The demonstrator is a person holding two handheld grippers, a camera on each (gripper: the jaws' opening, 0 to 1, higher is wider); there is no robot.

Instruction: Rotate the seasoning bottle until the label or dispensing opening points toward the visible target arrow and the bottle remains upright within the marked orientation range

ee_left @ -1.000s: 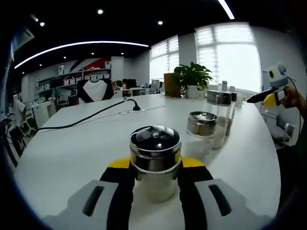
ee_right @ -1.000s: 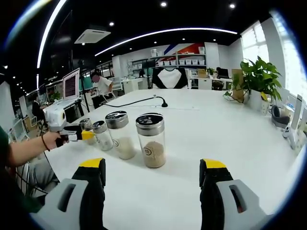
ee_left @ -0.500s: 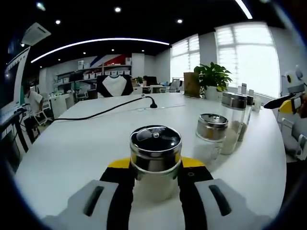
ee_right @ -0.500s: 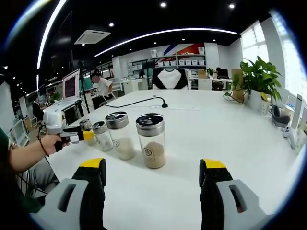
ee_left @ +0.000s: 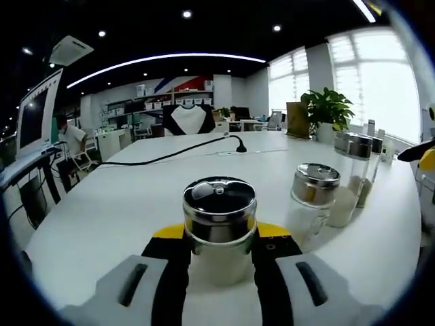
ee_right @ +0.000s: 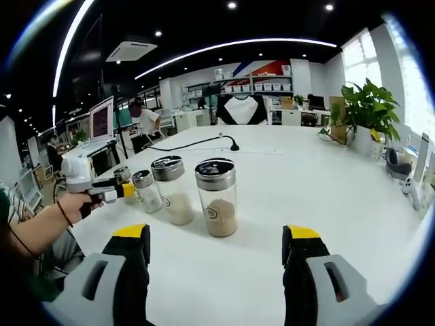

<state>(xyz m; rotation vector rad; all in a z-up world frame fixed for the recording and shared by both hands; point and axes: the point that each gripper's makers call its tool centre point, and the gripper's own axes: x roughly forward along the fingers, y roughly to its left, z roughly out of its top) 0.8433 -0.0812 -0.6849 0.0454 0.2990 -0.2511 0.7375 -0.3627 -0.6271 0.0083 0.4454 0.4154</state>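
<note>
The left gripper [ee_left: 219,255] has swung leftward, still clamping the steel-capped seasoning bottle [ee_left: 219,227] upright on the white table [ee_left: 115,204]; the right gripper [ee_right: 216,261] stands wide.

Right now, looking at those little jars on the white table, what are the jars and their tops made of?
The seasoning bottle held in the left gripper looks like clear glass or plastic: contents show through. Its lid looks like polished metal, mirroring the ceiling lights. The table seems a smooth white laminate with soft sheen.

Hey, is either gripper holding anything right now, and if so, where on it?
The left gripper is shut on the seasoning bottle, its jaws clamping the glass body's sides just under the metal lid. The right gripper is open and holds nothing.
</note>
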